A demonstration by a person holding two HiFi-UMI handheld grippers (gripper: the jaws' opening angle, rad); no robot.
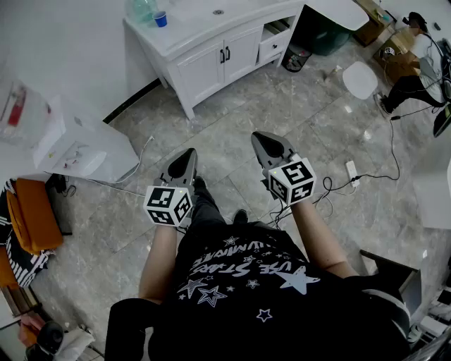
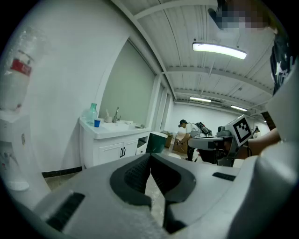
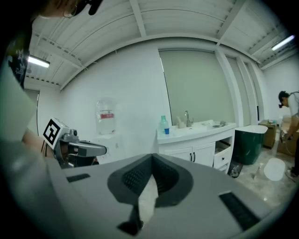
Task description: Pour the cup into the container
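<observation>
Left gripper [image 1: 189, 153] and right gripper [image 1: 259, 135] side by side above the floor, in front of the person. Cabinet [image 1: 211, 56] well ahead of both, against the wall. Cup [image 1: 161, 19] on its counter at the left end, just beside a bottle [image 1: 141, 8]; sink basin [image 1: 215, 10] to their right. Water dispenser [image 1: 81, 144] left of the grippers, by the wall. Bin [image 1: 328, 34] right of the cabinet.

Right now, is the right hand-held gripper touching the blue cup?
Apart. The head view shows the right hand-held gripper over floor, the blue cup away on the counter.
</observation>
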